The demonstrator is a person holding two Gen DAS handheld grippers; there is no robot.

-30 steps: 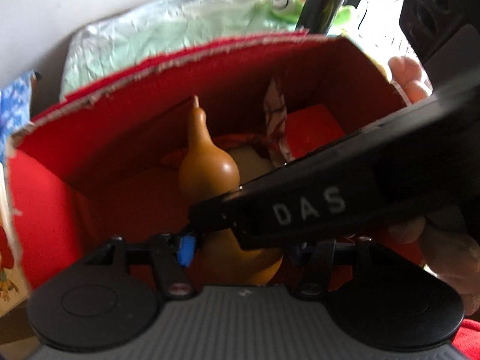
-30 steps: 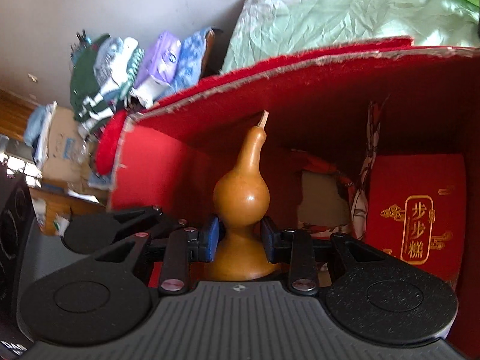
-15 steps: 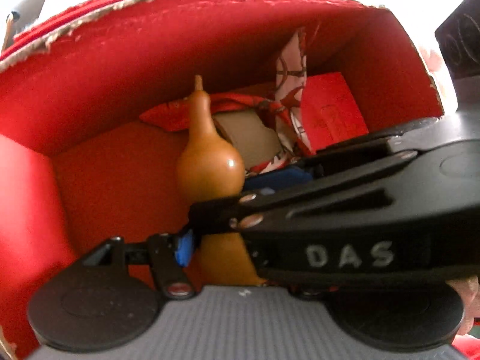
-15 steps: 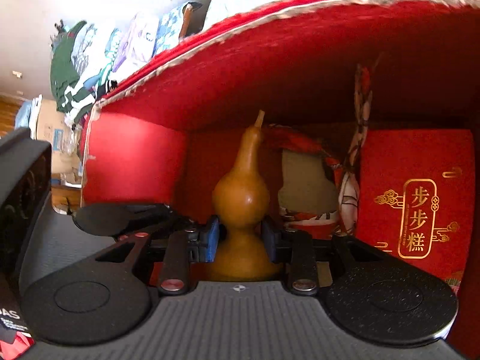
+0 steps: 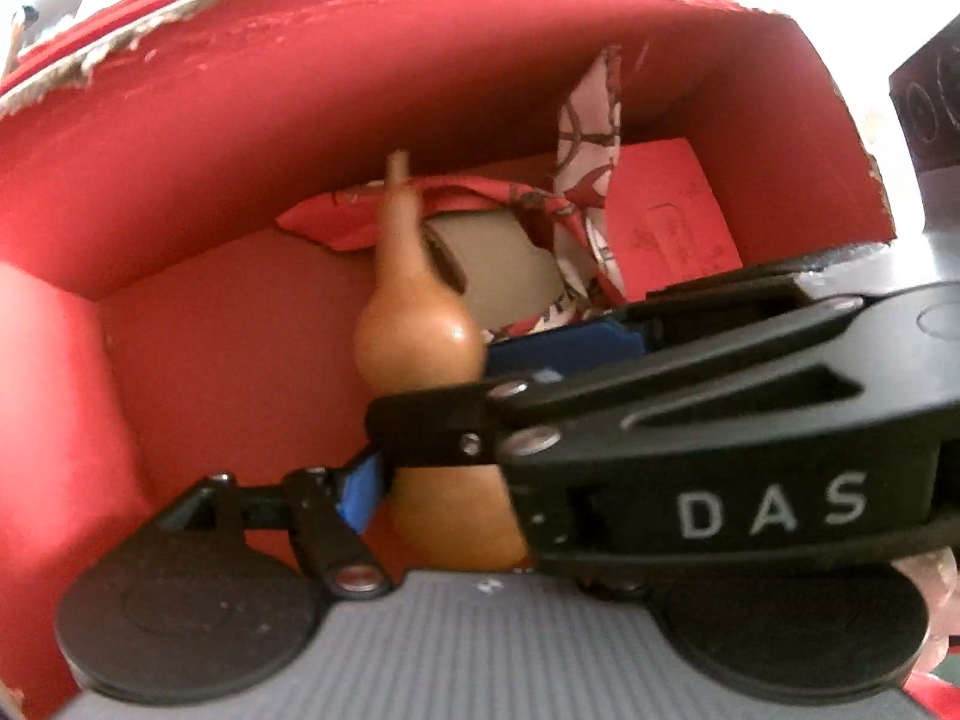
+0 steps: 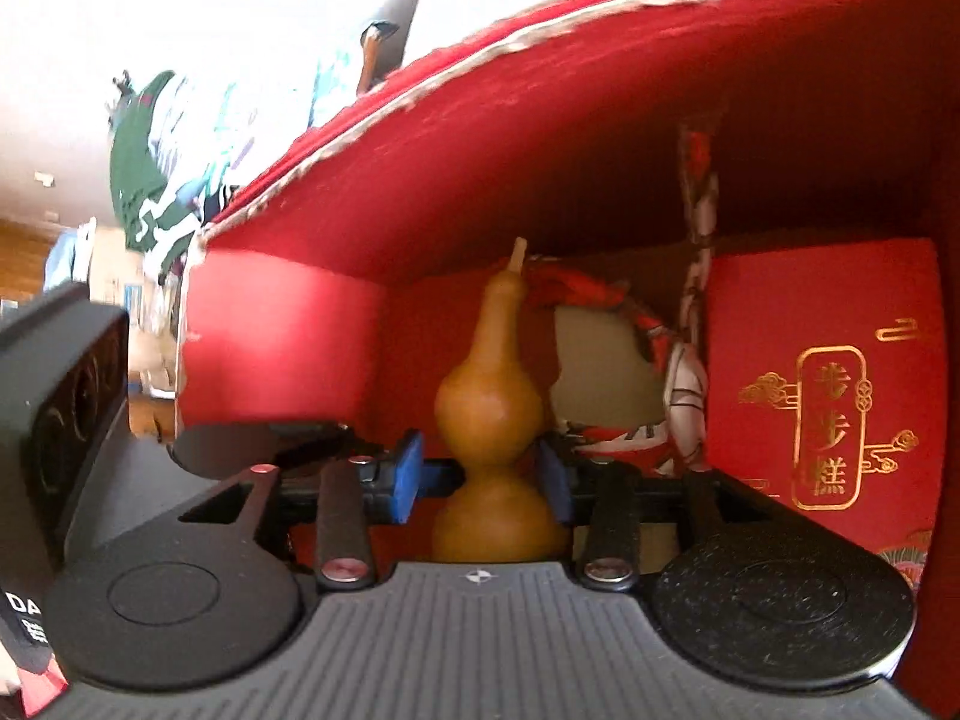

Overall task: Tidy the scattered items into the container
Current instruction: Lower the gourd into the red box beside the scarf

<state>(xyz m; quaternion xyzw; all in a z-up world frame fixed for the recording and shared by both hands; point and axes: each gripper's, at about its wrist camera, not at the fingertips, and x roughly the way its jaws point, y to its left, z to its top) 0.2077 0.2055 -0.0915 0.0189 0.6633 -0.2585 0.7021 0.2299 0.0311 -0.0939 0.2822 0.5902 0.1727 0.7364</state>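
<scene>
Inside red box, gourd upright, stem up

A tan gourd stands upright inside the red box. The right gripper reaches in from the right, crossing the gourd's waist, jaws opening. A blue pad of the left gripper shows beside the gourd's base. Behind lie patterned cloth and a red packet
</scene>
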